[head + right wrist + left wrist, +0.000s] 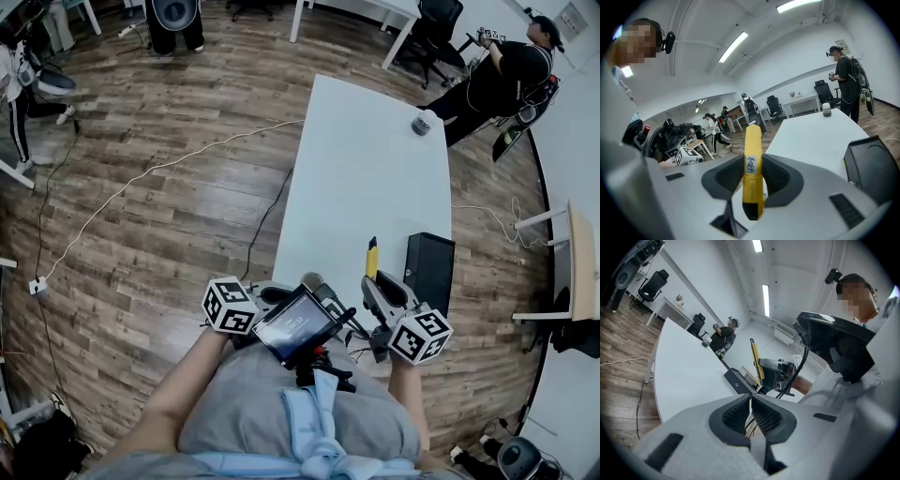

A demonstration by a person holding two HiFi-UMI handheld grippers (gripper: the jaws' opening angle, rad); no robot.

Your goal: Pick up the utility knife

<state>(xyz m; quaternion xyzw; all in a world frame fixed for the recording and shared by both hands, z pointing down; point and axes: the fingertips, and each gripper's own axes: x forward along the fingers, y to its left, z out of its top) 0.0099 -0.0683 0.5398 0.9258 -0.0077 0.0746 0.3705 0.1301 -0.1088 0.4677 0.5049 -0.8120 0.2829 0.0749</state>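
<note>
I have the knife clamped in the right gripper, over the near end of the table.

The long white table stands on a brown wood-plank floor in an open office, with a white cable trailing across the planks. A flat black box lies at the table's right edge near me, and a small grey jar sits by the far end. The yellow utility knife is up off the surface, just left of the box. Its long axis runs in line with the jaws, and its free end points away from me toward the far end. My right gripper grips it across the middle of its body. The left gripper hangs beside it with its jaws pressed together on nothing.
</note>
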